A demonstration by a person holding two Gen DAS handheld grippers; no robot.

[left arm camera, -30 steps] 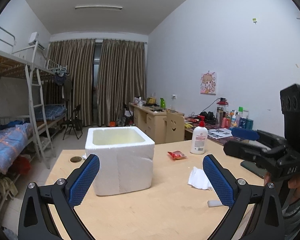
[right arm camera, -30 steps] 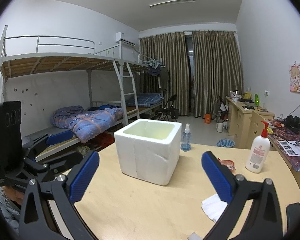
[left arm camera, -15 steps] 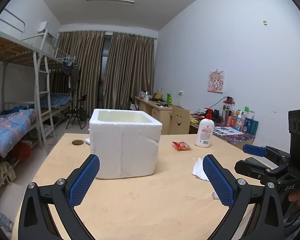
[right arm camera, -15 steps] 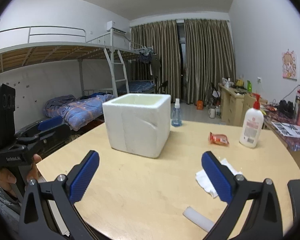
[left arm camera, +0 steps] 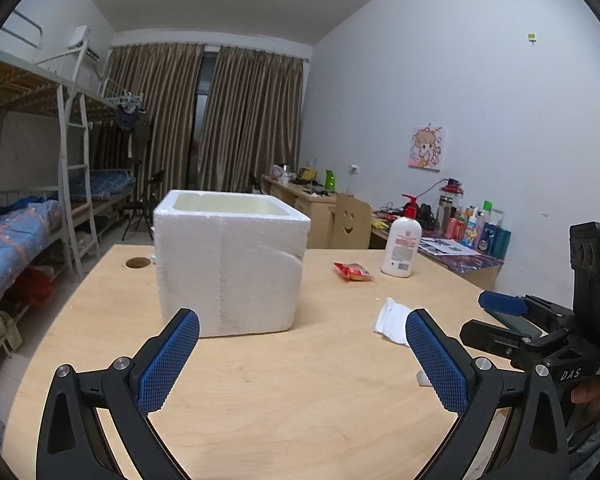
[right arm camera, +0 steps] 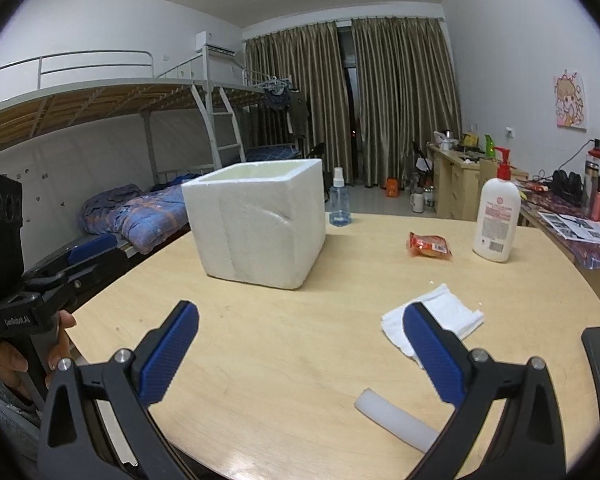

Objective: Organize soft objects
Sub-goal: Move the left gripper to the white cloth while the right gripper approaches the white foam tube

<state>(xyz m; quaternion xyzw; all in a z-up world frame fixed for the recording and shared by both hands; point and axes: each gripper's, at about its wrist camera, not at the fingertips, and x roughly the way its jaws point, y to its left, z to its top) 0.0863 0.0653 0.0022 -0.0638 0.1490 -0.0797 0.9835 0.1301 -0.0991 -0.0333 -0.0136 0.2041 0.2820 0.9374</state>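
We hold both tools above the near edge of the round pale wooden table (right arm camera: pixel 284 360), and nothing has been picked up yet, so we judge this the approach before the first pick. Our left tool (left arm camera: pixel 302 354) is spread wide and empty; our right tool (right arm camera: pixel 300 354) is the same. The open white foam box (right arm camera: pixel 260 224) stands at about 11 o'clock from the right tool. The crumpled white tissue (right arm camera: pixel 440 320) lies just beyond its right finger at about 1 o'clock, the red snack packet (right arm camera: pixel 430 245) farther off in the same direction, and a white foam strip (right arm camera: pixel 396 420) close in at 4 o'clock. Next we would likely lower the right tool over the tissue and pinch it gently. The box's inside is hidden from both views, the strip's far end is cut off by a finger, and the packet's print is unreadable.
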